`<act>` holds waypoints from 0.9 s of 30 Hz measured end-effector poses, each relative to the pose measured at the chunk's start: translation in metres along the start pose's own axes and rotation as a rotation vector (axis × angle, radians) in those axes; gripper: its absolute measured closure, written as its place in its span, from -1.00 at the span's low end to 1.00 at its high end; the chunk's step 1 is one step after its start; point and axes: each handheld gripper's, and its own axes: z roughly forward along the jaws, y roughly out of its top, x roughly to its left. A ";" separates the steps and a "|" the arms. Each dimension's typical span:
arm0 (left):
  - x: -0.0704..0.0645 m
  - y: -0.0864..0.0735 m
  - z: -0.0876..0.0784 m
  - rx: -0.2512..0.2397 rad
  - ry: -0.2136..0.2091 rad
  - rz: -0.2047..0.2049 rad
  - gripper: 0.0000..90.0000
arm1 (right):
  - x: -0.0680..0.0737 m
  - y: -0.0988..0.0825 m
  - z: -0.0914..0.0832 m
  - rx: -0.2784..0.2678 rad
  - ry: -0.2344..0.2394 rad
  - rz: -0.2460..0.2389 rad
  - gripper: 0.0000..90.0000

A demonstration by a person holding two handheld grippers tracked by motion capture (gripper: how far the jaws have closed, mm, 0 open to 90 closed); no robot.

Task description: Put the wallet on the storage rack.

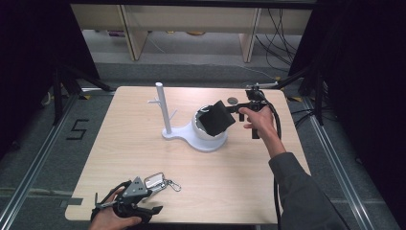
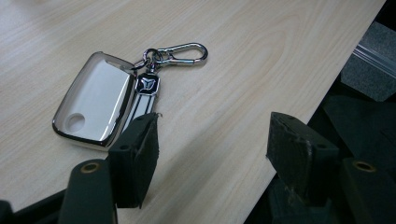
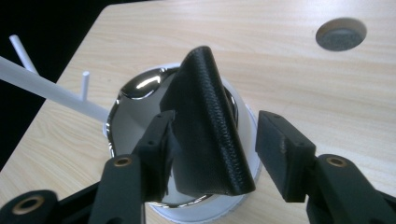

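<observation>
We see the right gripper (image 3: 212, 149) poised over the bowl (image 1: 209, 130) of the white stand (image 1: 191, 136), near the far right of the table (image 1: 143, 158), with the black leather wallet (image 3: 210, 130) between its jaws. The jaws stand partly apart: the wallet's folded edge lies against the left pad, while the right pad stands clear of it with a gap — so nothing is clamped. The wallet leans tilted in the shiny bowl, its upper corner rising above the rim (image 3: 243, 116). In the high view the wallet (image 1: 216, 117) juts up from the bowl, just beside the gripper's tips (image 1: 238, 109). Down at the near left corner, the left gripper (image 2: 212, 140) rests with its jaws wide apart and holds nothing — the key fob (image 2: 95, 100) with its clip lies just beyond the left jaw.
</observation>
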 end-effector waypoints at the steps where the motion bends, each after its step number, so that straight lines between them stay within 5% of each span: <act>1: 0.001 0.000 -0.001 0.002 0.007 0.007 -0.25 | 0.000 0.000 0.000 0.000 0.000 0.000 0.07; 2: 0.000 0.000 0.000 -0.013 -0.004 -0.007 -0.25 | -0.004 0.000 -0.002 -0.023 -0.007 -0.065 0.06; 3: 0.000 0.001 -0.001 -0.008 -0.001 0.001 -0.25 | -0.001 -0.001 -0.008 -0.021 0.006 -0.031 0.01; 4: 0.000 0.001 -0.001 -0.008 -0.002 0.002 -0.25 | -0.004 -0.001 -0.010 -0.032 -0.012 -0.075 0.00; 8: 0.000 0.000 0.000 -0.020 0.000 -0.022 -0.25 | -0.006 -0.002 -0.018 -0.041 -0.015 -0.072 -0.04; 9: 0.002 0.000 -0.002 -0.001 0.012 0.007 -0.25 | -0.003 -0.003 -0.021 -0.030 -0.002 -0.034 -0.05; 10: 0.003 0.000 -0.002 -0.002 0.013 0.001 -0.26 | -0.007 -0.003 -0.022 -0.055 -0.008 -0.087 -0.06; 19: 0.004 0.000 -0.002 -0.001 0.017 -0.002 -0.26 | -0.007 -0.020 -0.040 -0.055 0.026 -0.055 -0.11; 21: 0.004 0.000 -0.003 -0.002 0.019 0.000 -0.26 | -0.013 -0.026 -0.045 -0.071 0.031 -0.109 -0.12; 27: 0.006 -0.001 -0.004 -0.005 0.026 -0.004 -0.26 | -0.016 -0.038 -0.054 -0.083 0.032 -0.120 -0.14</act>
